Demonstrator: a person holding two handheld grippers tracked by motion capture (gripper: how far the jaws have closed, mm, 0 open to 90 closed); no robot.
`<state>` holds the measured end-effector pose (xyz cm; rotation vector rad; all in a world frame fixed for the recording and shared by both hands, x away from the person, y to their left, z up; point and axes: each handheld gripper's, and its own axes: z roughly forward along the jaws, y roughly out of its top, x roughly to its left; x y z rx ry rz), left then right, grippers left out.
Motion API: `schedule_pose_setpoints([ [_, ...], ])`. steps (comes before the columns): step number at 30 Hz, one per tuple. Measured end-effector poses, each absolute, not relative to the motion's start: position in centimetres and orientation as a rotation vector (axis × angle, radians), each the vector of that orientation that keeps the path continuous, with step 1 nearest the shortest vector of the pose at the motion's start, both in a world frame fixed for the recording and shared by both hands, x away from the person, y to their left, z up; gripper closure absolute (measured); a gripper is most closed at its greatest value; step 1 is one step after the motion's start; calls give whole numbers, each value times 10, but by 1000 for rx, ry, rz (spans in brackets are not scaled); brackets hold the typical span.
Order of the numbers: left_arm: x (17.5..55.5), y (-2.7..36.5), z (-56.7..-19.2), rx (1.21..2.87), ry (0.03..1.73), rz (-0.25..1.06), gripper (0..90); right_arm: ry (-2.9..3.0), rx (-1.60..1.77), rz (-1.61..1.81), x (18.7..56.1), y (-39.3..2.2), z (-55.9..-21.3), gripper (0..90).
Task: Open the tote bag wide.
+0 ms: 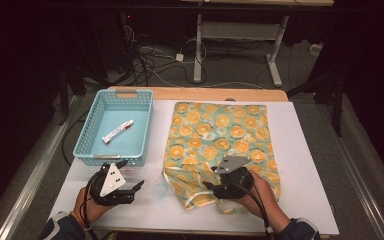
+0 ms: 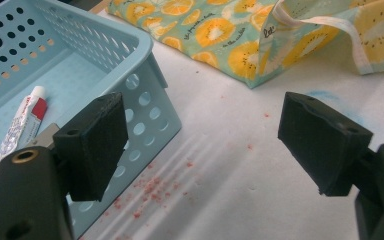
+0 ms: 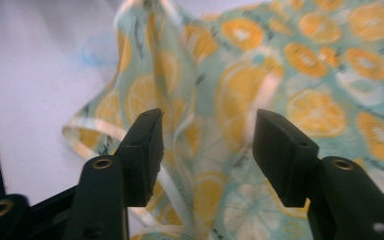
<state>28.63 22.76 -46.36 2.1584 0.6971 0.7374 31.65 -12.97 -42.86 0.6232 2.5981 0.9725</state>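
The right gripper point(image 1: 211, 186), at 6 o'clock on the white table point(image 1: 305, 150), hovers over the rumpled near corner of the orange-slice-print fabric bag point(image 1: 220, 135), jaws apart, nothing pinched. The left gripper point(image 1: 132, 176), at 7 o'clock, is open and idle. Step in hand appears to be flattening the bag; next, regrip that corner. At 10 o'clock: light-blue perforated plastic basket point(image 1: 92, 135), white tube point(image 1: 117, 131) inside.

small script on cloth point(image 2: 220, 37), print on tube point(image 2: 22, 125), both illegible
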Motion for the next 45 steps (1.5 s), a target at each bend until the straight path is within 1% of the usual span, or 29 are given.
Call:
schedule_pose_setpoints([
  [4,286,228,-464,2159,696,735,195,2681,634,907,323,-121,-445,437],
  [5,286,228,-464,2160,696,734,195,2683,649,845,326,-118,-452,464],
  [7,286,228,-464,2162,696,733,195,2686,660,830,328,-117,-454,476],
  [10,287,228,-464,2163,694,730,194,2678,700,724,335,-119,-461,543],
  [12,287,228,-465,2165,691,729,194,2676,690,677,336,-119,-463,549],
  [15,287,227,-465,2169,690,728,194,2684,654,668,336,-121,-464,629],
  [17,287,227,-465,2171,689,726,195,2692,642,650,337,-122,-463,725],
  [18,287,227,-465,2172,688,726,194,2701,637,647,339,-123,-463,757],
  [19,287,227,-465,2171,688,726,195,2716,639,633,342,-127,-462,827],
  [21,287,227,-465,2171,688,724,195,2718,658,644,346,-131,-462,873],
  [26,288,227,-463,2172,680,733,195,2665,689,668,351,-135,-457,894],
  [30,292,230,-457,2143,688,742,194,2585,708,828,349,-136,-435,896],
  [36,293,232,-448,2109,683,767,195,2409,726,1026,351,-127,-400,900],
  [40,294,236,-442,2079,695,769,194,2374,717,1037,360,-117,-387,900],
  [45,297,240,-431,2041,702,792,195,2318,698,1043,371,-109,-359,900],
])
